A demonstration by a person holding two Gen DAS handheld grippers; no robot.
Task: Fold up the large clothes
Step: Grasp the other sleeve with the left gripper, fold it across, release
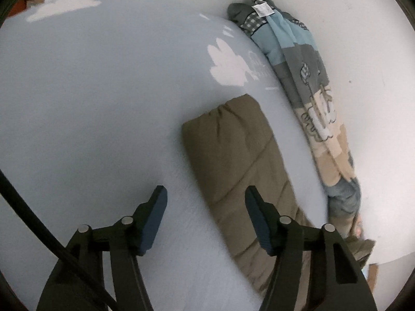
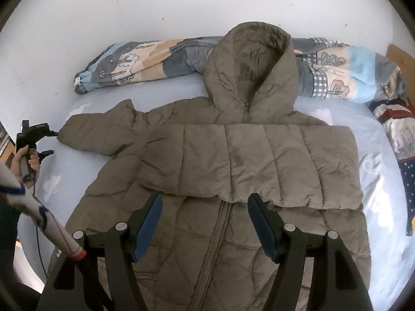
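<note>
Olive puffer jacket (image 2: 220,171) lies front-up on my pale blue bed sheet (image 1: 85,103), one sleeve already folded across the chest.

From my left wrist view, my left gripper (image 1: 206,207) hovers with its jaws apart and nothing between them, over the sheet beside the jacket's outstretched sleeve (image 1: 233,153), whose cuff points away from me; a rolled patterned quilt (image 1: 306,77) lies along the white wall (image 1: 363,39) behind it. From my right wrist view, my right gripper (image 2: 205,217) hangs with its jaws apart and empty over the jacket's zipper (image 2: 215,235), the hood (image 2: 251,72) resting against the quilt, and my left hand (image 2: 26,160) holds the other gripper just beside the sleeve's cuff.
</note>
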